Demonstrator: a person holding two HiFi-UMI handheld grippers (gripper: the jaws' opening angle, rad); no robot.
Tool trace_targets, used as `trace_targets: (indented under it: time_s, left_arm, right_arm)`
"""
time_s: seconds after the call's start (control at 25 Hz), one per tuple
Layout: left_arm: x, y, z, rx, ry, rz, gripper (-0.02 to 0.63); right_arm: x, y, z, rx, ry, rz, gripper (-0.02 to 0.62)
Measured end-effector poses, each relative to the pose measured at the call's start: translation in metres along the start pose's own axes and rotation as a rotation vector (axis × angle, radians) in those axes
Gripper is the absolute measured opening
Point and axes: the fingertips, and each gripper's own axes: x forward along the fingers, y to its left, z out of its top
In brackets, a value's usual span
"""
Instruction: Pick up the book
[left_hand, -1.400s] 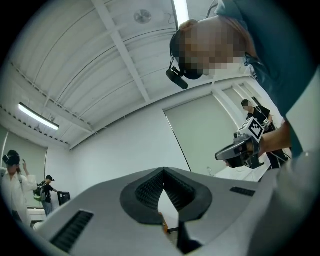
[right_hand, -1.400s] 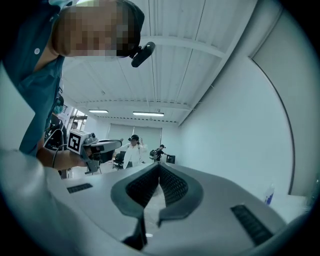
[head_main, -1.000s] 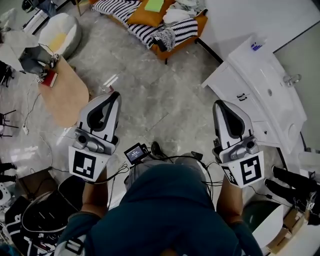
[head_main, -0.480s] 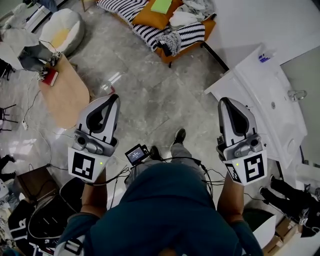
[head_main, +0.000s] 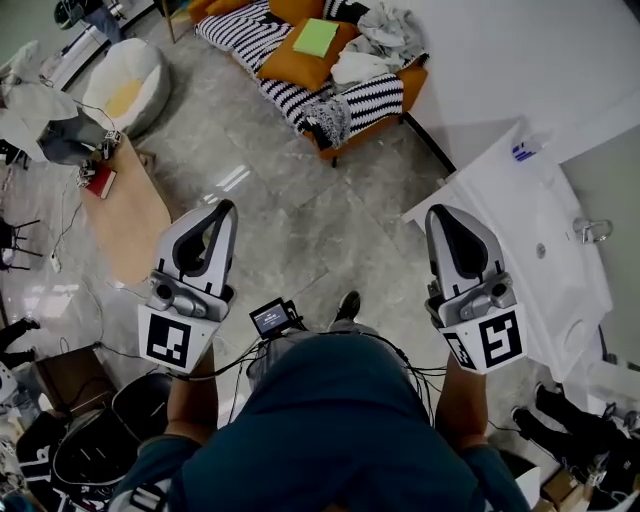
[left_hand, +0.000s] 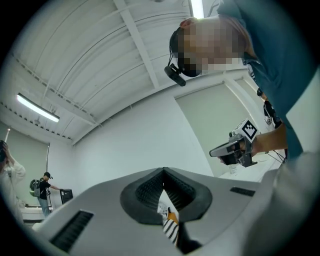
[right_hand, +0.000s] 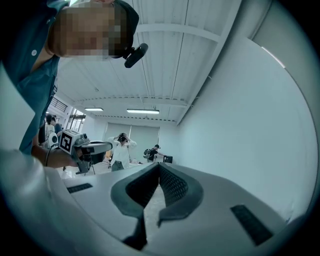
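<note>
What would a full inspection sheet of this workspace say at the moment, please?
Surface: grey tiled floor; oval wooden table at left.
Job's things: flat green book lies on orange cushion on the orange sofa, untouched.
Clutter: black-and-white striped blanket, white clothes, small red item on table.
Grippers: left gripper and right gripper both shut, empty.
Cables: black leads at person's waist; thin cable on floor.
Surroundings: white sink cabinet, white beanbag, bystanders beyond.

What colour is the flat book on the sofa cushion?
Light green book on an orange cushion; best in head view.
</note>
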Motion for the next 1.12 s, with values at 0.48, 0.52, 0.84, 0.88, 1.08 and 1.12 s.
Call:
trace_targets:
  time_s: [0.48,0.52,0.84,0.88,1.08,1.12]
  left_arm:
    - [0.117,0.012,-0.011,-0.003,-0.002,-0.01,0.003]
    - [0.123,0.02,-0.016,-0.01,-0.006,-0.01,0.002]
    - [0.161,0.104,-0.052,-0.033,-0.026,-0.063,0.003]
    - [0.166,0.117,-0.054,-0.032,-0.033,-0.07,0.003]
    - [0.189,0.158,-0.065,-0.044,-0.086,-0.102,0.002]
    - [0.191,0.163,-0.07,-0.049,-0.092,-0.107,0.003]
  right_arm:
    - [0.061,-0.084,-0.024,0.054,-0.015,0.063,0.012]
    - [0.069,-0.087,-0.027,0.05,-0.012,0.058,0.012]
    - [0.136,-0.114,-0.026,0.011,0.016,-0.065,0.012]
    - [0.145,-0.115,-0.025,-0.001,0.02,-0.076,0.012]
    - [0.189,-0.124,-0.023,-0.036,0.027,-0.121,0.012]
    - [0.196,-0.125,-0.027,-0.037,0.033,-0.129,0.012]
